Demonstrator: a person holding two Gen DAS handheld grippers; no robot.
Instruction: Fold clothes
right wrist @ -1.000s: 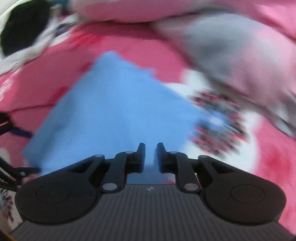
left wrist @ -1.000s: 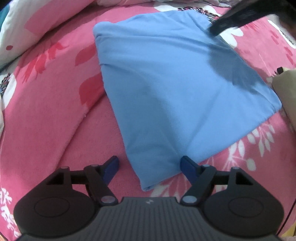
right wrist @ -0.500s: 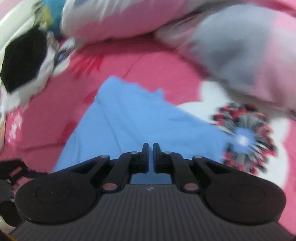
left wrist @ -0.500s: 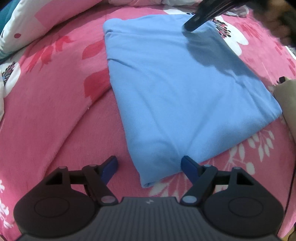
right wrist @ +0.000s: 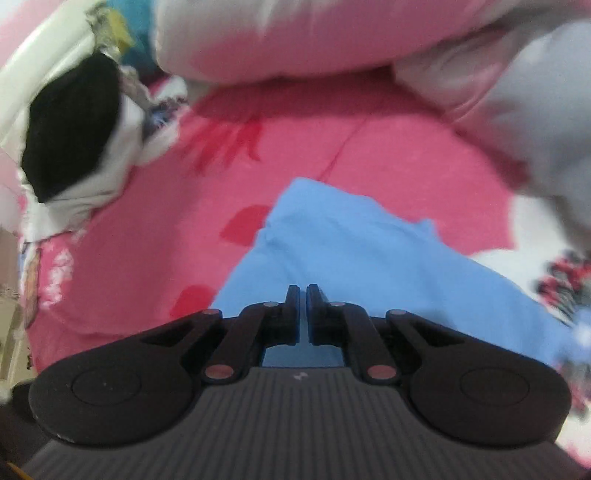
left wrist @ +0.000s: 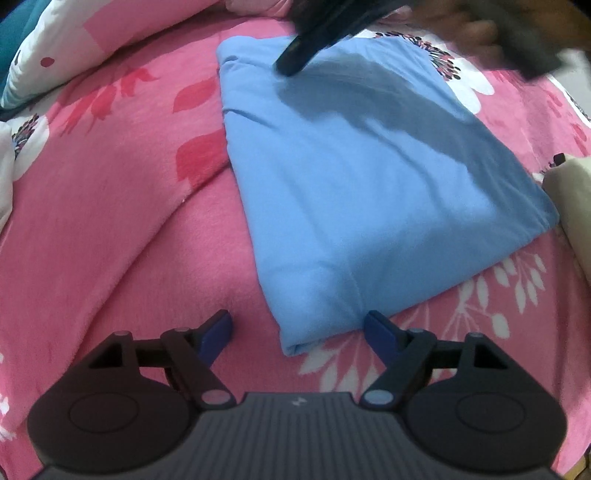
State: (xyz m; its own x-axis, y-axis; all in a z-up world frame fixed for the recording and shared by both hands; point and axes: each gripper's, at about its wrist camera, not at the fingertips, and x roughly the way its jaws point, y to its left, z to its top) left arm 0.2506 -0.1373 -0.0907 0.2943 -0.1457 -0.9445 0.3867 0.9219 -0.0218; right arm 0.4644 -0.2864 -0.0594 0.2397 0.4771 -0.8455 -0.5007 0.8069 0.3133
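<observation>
A folded light-blue garment (left wrist: pixel 369 177) lies flat on the pink floral blanket (left wrist: pixel 110 221). My left gripper (left wrist: pixel 297 325) hovers open at the garment's near corner, which sits between the blue pads (left wrist: pixel 375 326) without being pressed. In the left wrist view my right gripper (left wrist: pixel 293 64) reaches in from the top, its black tip down on the garment's far left part, with a blurred hand (left wrist: pixel 472 33) behind it. In the right wrist view the right gripper (right wrist: pixel 303 291) is shut over the blue garment (right wrist: pixel 369 266), and no cloth shows between its fingers.
A pink and white pillow (left wrist: pixel 55 55) lies at the far left. A beige cloth (left wrist: pixel 569 206) borders the garment's right edge. The right wrist view shows a black and white garment (right wrist: pixel 74 136), a pink pillow (right wrist: pixel 295 37) and a grey-pink bundle (right wrist: pixel 535 110) beyond.
The right gripper slid leftward across the far part of the blue garment, and its slightly parted jaws closed. The left gripper stayed at the near corner.
</observation>
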